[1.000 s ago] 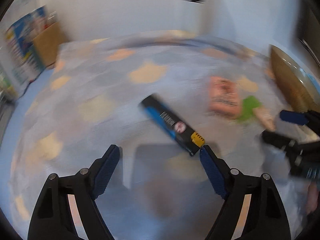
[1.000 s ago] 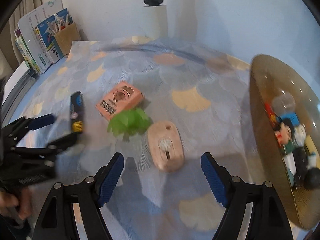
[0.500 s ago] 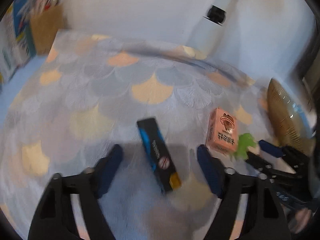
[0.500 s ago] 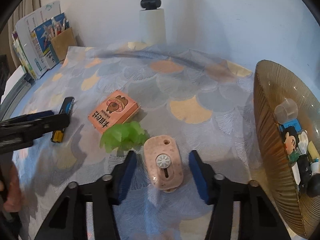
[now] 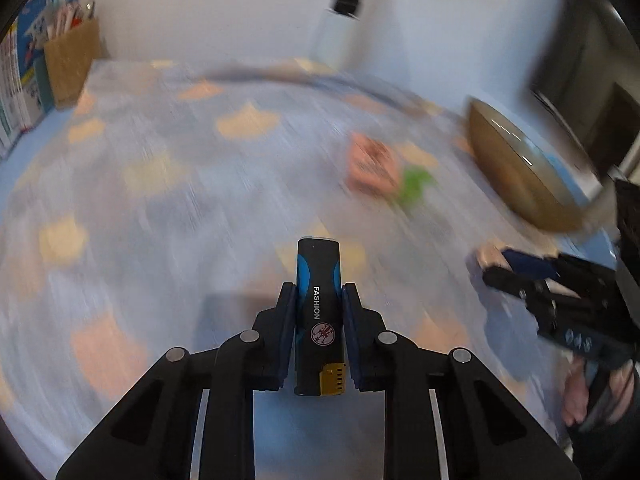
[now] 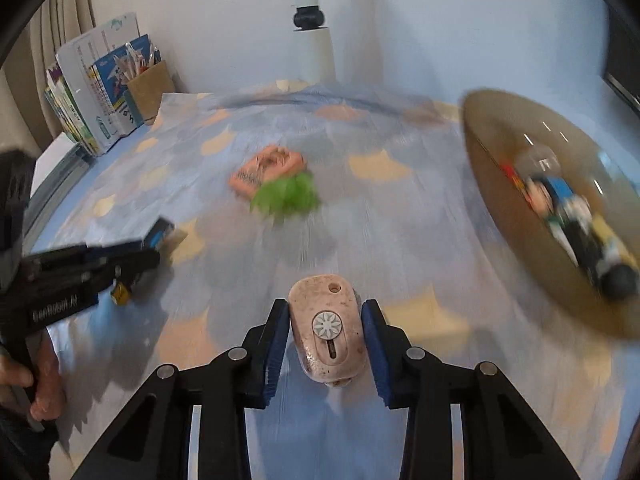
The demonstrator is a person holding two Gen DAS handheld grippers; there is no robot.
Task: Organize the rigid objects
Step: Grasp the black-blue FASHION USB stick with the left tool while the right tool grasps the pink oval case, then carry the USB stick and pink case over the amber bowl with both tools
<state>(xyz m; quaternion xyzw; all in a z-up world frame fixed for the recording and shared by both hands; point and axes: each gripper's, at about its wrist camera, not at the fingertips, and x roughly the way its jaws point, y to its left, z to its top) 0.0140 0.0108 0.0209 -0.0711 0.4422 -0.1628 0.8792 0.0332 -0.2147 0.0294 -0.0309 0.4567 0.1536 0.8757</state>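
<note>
My left gripper (image 5: pixel 319 290) is shut on a black and blue lighter (image 5: pixel 319 320), which points forward along the fingers with its gold end nearest the camera. In the right wrist view the left gripper (image 6: pixel 156 248) carries the lighter (image 6: pixel 160 234) at the left. My right gripper (image 6: pixel 326 306) is closing its jaws on a pink speckled gadget (image 6: pixel 326 332) with a white flower wheel, and both pads touch its sides. A pink box (image 6: pixel 266 168) and a green leafy piece (image 6: pixel 286 198) lie together on the patterned cloth.
An amber glass bowl (image 6: pixel 500 168) at the right holds several small toys (image 6: pixel 568 216). Books and a cardboard pen holder (image 6: pixel 148 88) stand at the back left. A white pole (image 6: pixel 316 20) rises by the wall. A person's hand (image 6: pixel 40 392) grips the left tool.
The left jaws went from wide open to shut on the lighter, now lined up with the fingers. The right jaws narrowed from wide apart onto the pink gadget. Both views shifted sideways.
</note>
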